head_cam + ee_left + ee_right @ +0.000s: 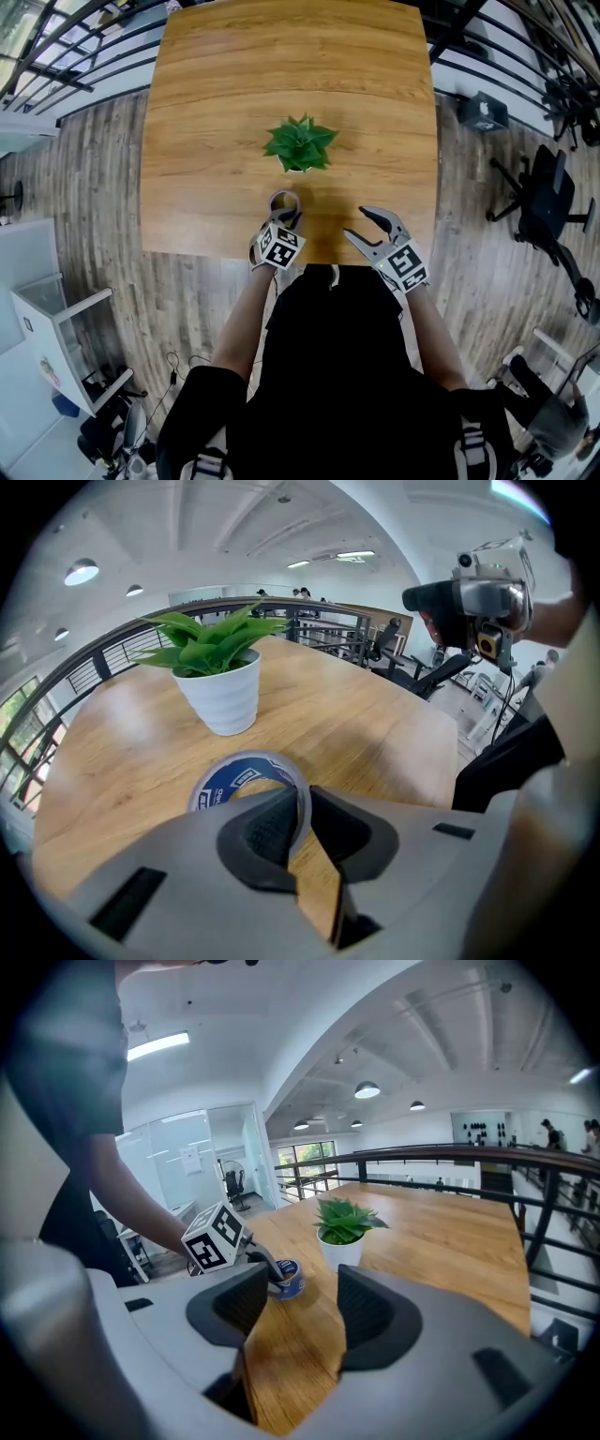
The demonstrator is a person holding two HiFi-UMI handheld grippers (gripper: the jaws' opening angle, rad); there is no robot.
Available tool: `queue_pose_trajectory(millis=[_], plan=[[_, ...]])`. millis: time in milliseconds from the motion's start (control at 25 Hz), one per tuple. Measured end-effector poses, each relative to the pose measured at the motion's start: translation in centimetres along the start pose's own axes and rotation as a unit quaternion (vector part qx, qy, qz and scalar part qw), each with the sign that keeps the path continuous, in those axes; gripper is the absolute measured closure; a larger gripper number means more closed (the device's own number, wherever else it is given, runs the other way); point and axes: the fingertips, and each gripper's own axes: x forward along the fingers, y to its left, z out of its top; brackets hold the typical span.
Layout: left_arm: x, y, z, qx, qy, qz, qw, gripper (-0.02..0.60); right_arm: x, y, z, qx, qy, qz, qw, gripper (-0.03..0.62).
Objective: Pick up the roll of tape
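Note:
The roll of tape (284,200), clear with a blue printed core, lies flat on the wooden table (216,112) near its front edge, just in front of a potted plant. My left gripper (286,217) is shut on the roll of tape (246,772): in the left gripper view one jaw sits inside the ring, the other outside, with the near wall pinched between the pads. From the right gripper view, the roll of tape (286,1279) shows under the left gripper's marker cube (216,1237). My right gripper (358,223) hovers open to the right with nothing between its jaws.
A small green plant in a white pot (300,145) stands mid-table, right behind the tape. The table's front edge (225,255) runs just below both grippers. An office chair (548,202) stands on the floor at right and a white cabinet (56,319) at left.

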Motion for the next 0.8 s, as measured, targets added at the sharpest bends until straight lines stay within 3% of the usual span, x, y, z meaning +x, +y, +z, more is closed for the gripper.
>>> queue_pose_trajectory(millis=[240, 800], plan=[[-1.4, 0.6, -1.1, -0.049, -0.012, 0.005, 0.9987, 0.523, 0.5, 0.7, 0.9, -0.007, -0.021, 0.004, 1.000, 0.347], [-4.8, 0.1, -1.9, -0.059, -0.043, 0.008, 0.9973, 0.525, 1.0, 2.3, 1.3, -0.016, -0.017, -0.003, 1.000, 0.347]])
